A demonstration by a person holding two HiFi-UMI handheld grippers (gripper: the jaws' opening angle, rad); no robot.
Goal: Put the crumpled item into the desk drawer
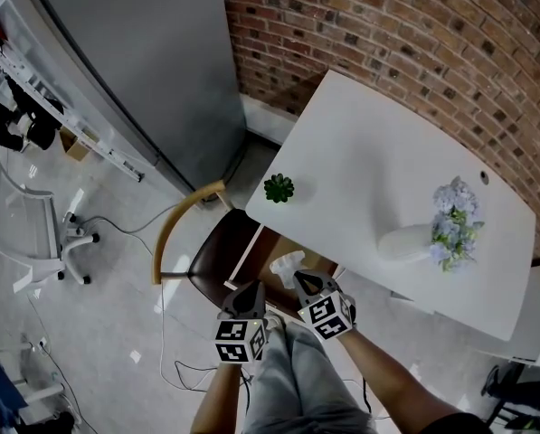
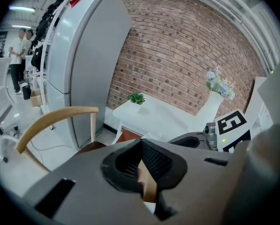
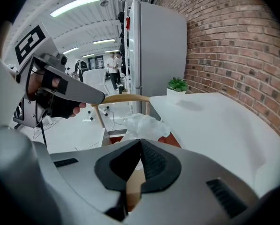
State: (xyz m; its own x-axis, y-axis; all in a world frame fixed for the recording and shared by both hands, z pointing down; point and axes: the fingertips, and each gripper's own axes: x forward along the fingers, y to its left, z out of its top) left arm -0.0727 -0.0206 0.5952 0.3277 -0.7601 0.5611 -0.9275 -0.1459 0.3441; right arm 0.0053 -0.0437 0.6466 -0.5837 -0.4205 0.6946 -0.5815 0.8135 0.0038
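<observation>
The crumpled item (image 1: 288, 266) is a white, wrinkled lump that lies in the open drawer (image 1: 262, 244). The left claw (image 1: 251, 291) and the right claw (image 1: 303, 282) are both closed together and empty.

Red brick wall (image 1: 414, 25), tall grey cabinet (image 1: 152, 61), curved-back wooden chair (image 1: 181, 213), pale glossy floor (image 1: 98, 333), ceiling strip lights (image 3: 76, 4).

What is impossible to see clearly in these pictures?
- Inside of the drawer: in the head view the crumpled item and right tool cover part; in the gripper views the tool bodies hide most of it.
- Crumpled item's material: paper or plastic, unclear in every view.
- People at the back: too small in both gripper views.
</observation>
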